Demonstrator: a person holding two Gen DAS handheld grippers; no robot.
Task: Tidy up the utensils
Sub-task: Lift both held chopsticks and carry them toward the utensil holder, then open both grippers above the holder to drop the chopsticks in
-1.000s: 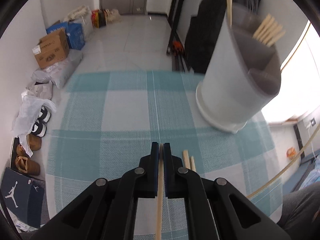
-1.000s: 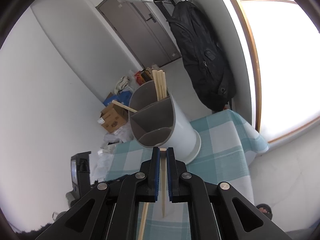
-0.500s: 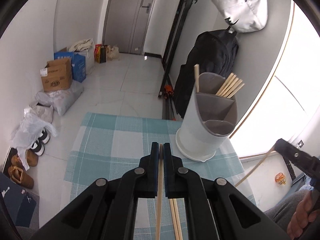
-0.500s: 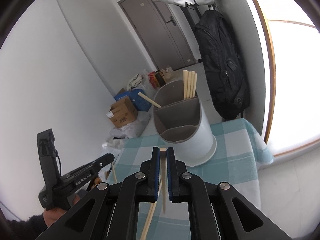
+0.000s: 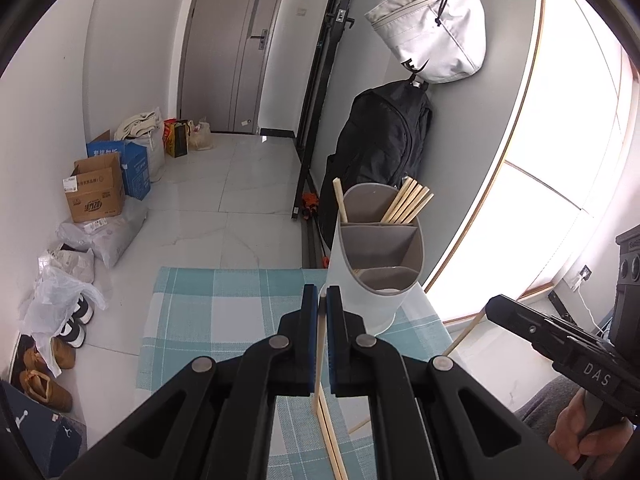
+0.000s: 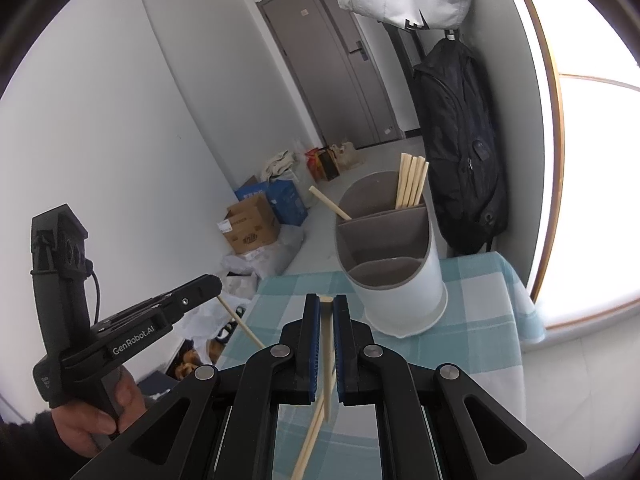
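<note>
Chopsticks: one is clamped between the closed jaws of the left gripper, its shaft running back under the fingers; another is pinched the same way in the right gripper. Both grippers are held above the checked cloth, where more chopsticks lie loose. Just beyond stands the white holder, upright, its rear compartment holding a bundle and one leaning stick.
</note>
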